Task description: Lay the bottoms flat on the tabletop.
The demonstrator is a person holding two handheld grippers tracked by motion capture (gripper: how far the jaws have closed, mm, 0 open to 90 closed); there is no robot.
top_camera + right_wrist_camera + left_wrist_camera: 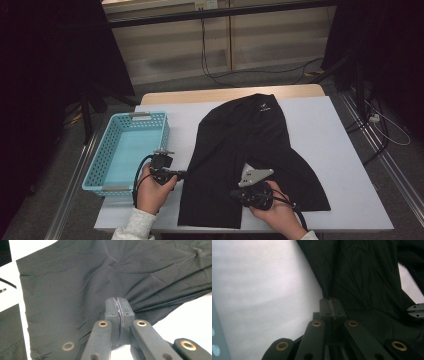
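A black garment [250, 145] lies spread on the white table [325, 135], with a small white logo near its far end. My left gripper [183, 174] reaches in from the left, its jaws shut on the garment's left edge [352, 277]. A crease in the cloth runs straight into the closed tips of that gripper [332, 305]. My right gripper [241, 193], under its grey plate [255, 176], rests on the garment's near part. In the right gripper view that gripper [119, 305] is shut on the cloth [75, 285], and wrinkles fan out from its tips.
A light blue basket [99, 159] stands at the table's left, just beyond my left hand, and its wall [217, 340] shows in the left gripper view. Bare table lies right of the garment. Dark stands and cables sit on the floor around the table.
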